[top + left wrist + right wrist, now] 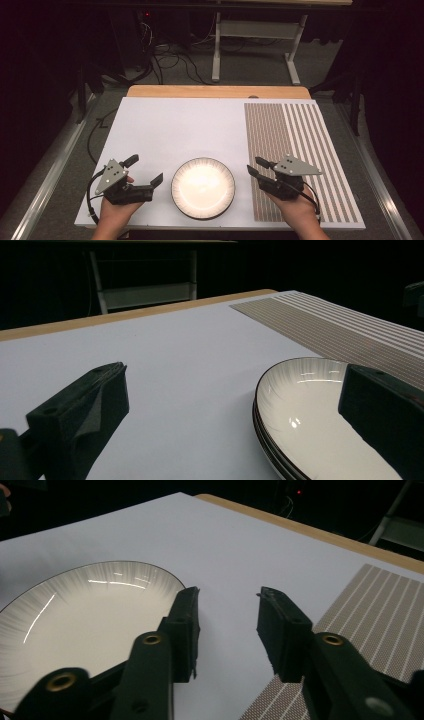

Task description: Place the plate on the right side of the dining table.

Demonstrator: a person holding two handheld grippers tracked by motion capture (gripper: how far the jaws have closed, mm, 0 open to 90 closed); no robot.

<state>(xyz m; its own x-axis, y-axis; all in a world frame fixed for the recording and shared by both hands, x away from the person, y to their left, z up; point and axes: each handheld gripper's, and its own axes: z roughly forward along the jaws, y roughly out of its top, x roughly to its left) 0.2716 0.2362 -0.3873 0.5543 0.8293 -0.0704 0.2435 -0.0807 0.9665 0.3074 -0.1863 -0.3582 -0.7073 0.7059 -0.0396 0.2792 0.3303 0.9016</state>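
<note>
A white plate (203, 187) with a thin dark rim lies on the white table top (175, 125), near the front edge at the middle. In the left gripper view the plate (305, 415) tops a small stack, with more rims showing under it. My left gripper (146, 170) is just left of the plate and stands wide open; its right jaw reaches over the plate's edge, and nothing is held. My right gripper (254, 165) is just right of the plate, open and empty, over the placement's near edge. The right gripper (227, 594) has the plate (85, 615) to its left.
A brown and white striped placemat (295, 145) covers the right part of the table. A wooden strip (215, 91) runs along the far edge. Beyond it are a dark floor, cables and a white table frame (250, 35).
</note>
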